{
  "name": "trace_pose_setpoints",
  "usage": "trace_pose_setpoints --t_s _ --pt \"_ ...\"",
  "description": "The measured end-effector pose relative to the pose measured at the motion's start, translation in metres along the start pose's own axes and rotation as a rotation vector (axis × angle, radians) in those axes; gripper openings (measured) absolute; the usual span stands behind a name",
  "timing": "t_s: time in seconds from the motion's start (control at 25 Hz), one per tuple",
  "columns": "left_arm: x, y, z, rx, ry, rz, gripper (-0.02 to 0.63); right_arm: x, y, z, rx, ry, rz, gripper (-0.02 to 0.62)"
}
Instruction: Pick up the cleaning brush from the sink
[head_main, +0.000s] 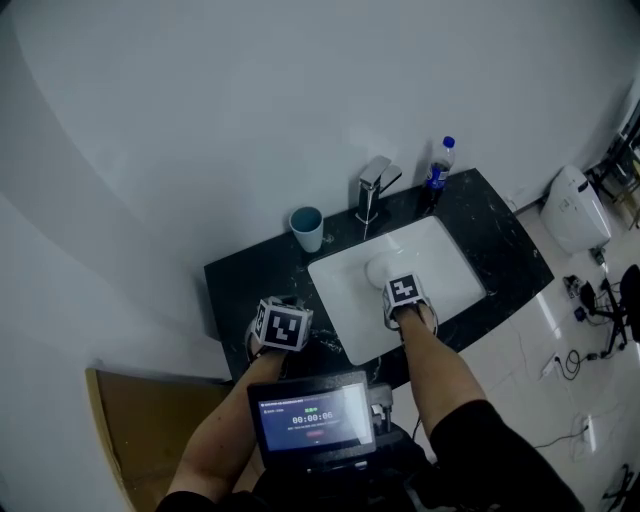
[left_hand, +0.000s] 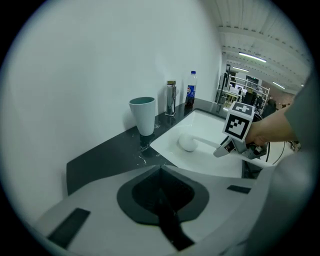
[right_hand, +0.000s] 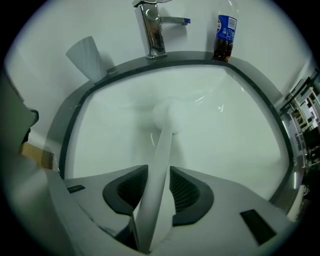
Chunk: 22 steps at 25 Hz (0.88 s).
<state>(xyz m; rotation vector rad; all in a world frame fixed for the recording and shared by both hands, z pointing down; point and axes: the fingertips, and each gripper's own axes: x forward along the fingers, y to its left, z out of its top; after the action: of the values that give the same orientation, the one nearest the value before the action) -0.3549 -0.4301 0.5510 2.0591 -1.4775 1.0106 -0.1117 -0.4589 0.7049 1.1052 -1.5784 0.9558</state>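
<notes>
The white cleaning brush (head_main: 378, 268) lies in the white sink (head_main: 455, 268), its round head (right_hand: 167, 113) toward the tap and its flat handle (right_hand: 159, 170) running back toward me. My right gripper (head_main: 402, 292) points steeply down into the basin. Its jaws (right_hand: 159, 182) stand wide, one on each side of the handle, without pressing on it. The left gripper view shows the brush head (left_hand: 188, 143) and the right gripper (left_hand: 223, 150) just behind it. My left gripper (head_main: 280, 326) hovers over the black counter left of the sink; its dark pads (left_hand: 161, 192) meet with nothing between them.
A chrome tap (head_main: 372, 187) stands behind the basin, a pale blue cup (head_main: 307, 228) to its left and a cola bottle (head_main: 437, 165) to its right. The black counter (head_main: 235, 285) meets the white wall. A lit screen (head_main: 312, 418) is at my chest.
</notes>
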Motion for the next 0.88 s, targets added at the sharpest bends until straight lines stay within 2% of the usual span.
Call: trace_pose_setpoints --t_s 0.04,0.12,0.28,0.4,0.52,0.6,0.8,0.88 --pt "0.001 0.001 -0.002 -0.007 0.006 -0.005 0.011 0.003 0.0 0.001 -0.004 0.0 -0.008 0.1" --pt "0.001 0.001 -0.005 -0.013 0.013 -0.012 0.011 0.006 0.0 0.001 0.012 0.011 -0.01 0.071" --pt "0.0 0.0 -0.009 -0.017 0.015 -0.029 0.011 0.003 -0.005 0.007 0.02 -0.015 -0.019 0.052" --pt "-0.003 -0.004 -0.008 -0.002 0.007 -0.043 0.011 0.001 -0.008 -0.002 0.029 0.015 -0.025 0.051" --pt "-0.01 -0.007 -0.009 -0.003 0.0 -0.052 0.011 -0.008 -0.005 0.006 0.036 -0.047 -0.005 0.049" --pt "-0.013 -0.011 -0.012 -0.005 -0.001 -0.065 0.011 -0.019 -0.008 0.002 0.079 -0.065 0.01 0.049" --pt "-0.034 -0.029 0.003 0.153 -0.07 -0.05 0.011 -0.059 -0.009 0.004 0.113 -0.173 0.035 0.048" --pt "-0.042 -0.044 0.007 0.175 -0.109 -0.08 0.011 -0.077 -0.007 0.004 0.117 -0.223 0.048 0.048"
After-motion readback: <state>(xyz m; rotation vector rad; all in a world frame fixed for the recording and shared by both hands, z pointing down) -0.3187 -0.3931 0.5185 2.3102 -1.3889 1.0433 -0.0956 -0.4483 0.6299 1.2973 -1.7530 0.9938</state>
